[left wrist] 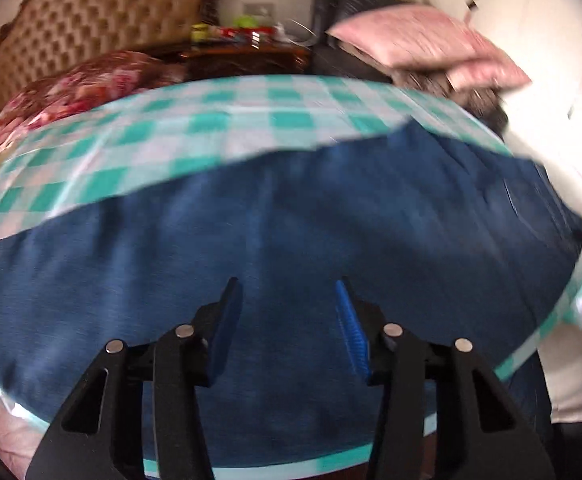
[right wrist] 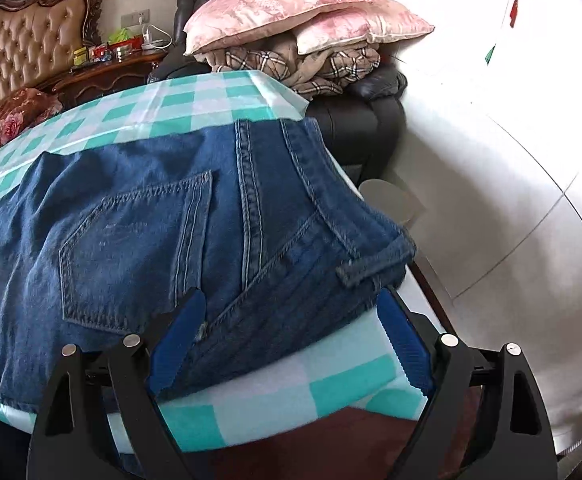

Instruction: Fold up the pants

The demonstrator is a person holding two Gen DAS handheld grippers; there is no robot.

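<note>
Left tool (left wrist: 289, 300): jaws apart, nothing between blue pads (left wrist: 353, 328), pointing steeply down, lower centre of frame; picture blurred.
Right tool (right wrist: 293, 312): jaws spread wide, left pad (right wrist: 179, 340) lying on denim, right pad clear of it, lower centre of frame.

Left wrist: close above the jeans (left wrist: 291, 220), tilted down, facing the headboard (left wrist: 91, 20); blurred.
Right wrist: close over the waistband end, tilted down, sharp.
Shared: jeans, checked cloth (right wrist: 179, 100), pink pillows (right wrist: 291, 8) in upper frame.
</note>
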